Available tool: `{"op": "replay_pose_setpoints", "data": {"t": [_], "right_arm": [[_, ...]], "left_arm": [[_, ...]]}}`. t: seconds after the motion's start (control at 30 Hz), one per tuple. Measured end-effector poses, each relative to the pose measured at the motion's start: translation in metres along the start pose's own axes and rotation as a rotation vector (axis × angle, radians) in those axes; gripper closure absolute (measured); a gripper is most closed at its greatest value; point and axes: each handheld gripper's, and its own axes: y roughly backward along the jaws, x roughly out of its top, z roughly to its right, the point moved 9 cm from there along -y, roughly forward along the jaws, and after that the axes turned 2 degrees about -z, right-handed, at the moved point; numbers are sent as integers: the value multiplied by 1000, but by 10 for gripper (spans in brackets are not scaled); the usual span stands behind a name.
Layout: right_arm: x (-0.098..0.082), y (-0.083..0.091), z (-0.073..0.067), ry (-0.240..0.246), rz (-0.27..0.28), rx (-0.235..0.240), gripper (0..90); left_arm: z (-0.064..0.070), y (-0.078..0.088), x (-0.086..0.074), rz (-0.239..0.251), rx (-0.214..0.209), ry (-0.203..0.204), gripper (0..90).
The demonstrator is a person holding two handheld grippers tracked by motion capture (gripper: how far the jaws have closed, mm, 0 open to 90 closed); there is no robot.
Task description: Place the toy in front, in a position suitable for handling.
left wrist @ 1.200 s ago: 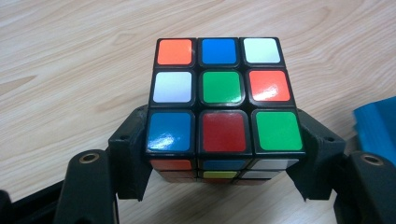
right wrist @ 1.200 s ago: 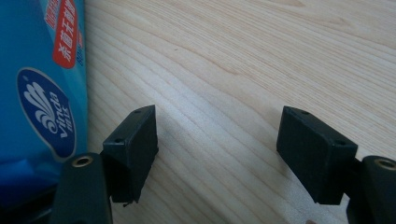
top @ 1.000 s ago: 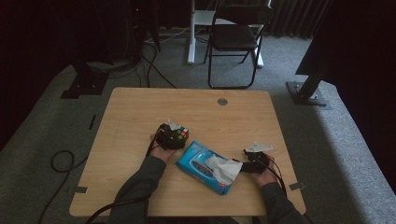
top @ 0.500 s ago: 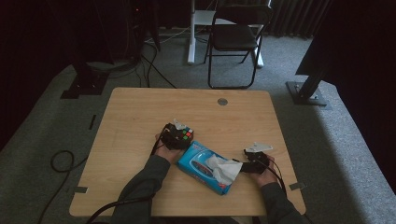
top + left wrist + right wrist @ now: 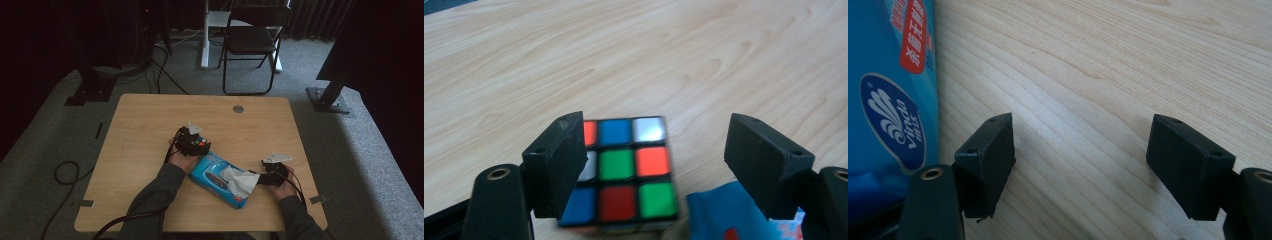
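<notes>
A Rubik's cube lies on the wooden table under my left gripper, and its top face shows mixed colours. The jaws have just been opening. The left one overlaps the cube's edge, while a wide gap separates the right one from the cube, so nothing is gripped. In the high view the cube sits at the left gripper, just left of a blue wipes pack. My right gripper is open over bare wood, with the pack at its left.
A white wipe sticks out of the pack toward the right gripper. A small round grommet sits near the table's far edge. Beyond the table stand a folding chair and stand bases on the carpet.
The left hand and its gripper have shifted a little to the right, closer to the wipes pack. The right hand and the pack have stayed put.
</notes>
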Motion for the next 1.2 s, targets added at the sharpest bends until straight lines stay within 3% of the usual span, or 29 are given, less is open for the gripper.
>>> {"op": "replay_pose_setpoints", "data": {"t": [0.13,0.3,0.33,0.57,0.77,1.07,1.2], "right_arm": [[0,0,0,-2,-1,0,266],[0,0,0,0,0,1,266],[0,0,0,0,0,1,266],[0,0,0,-2,0,0,265],[0,0,-3,-4,-9,0,271],[5,0,-17,14,-25,19,449],[8,-2,-24,24,-28,36,484]], "left_arm": [[8,-8,-1,-38,20,-57,246],[11,-7,0,-40,15,-80,288],[13,-5,-1,-41,30,-110,288],[16,5,-8,-40,89,-180,328],[15,19,-21,-17,98,-169,329],[17,34,-39,1,67,-102,363],[18,40,-47,1,45,-79,363]]}}
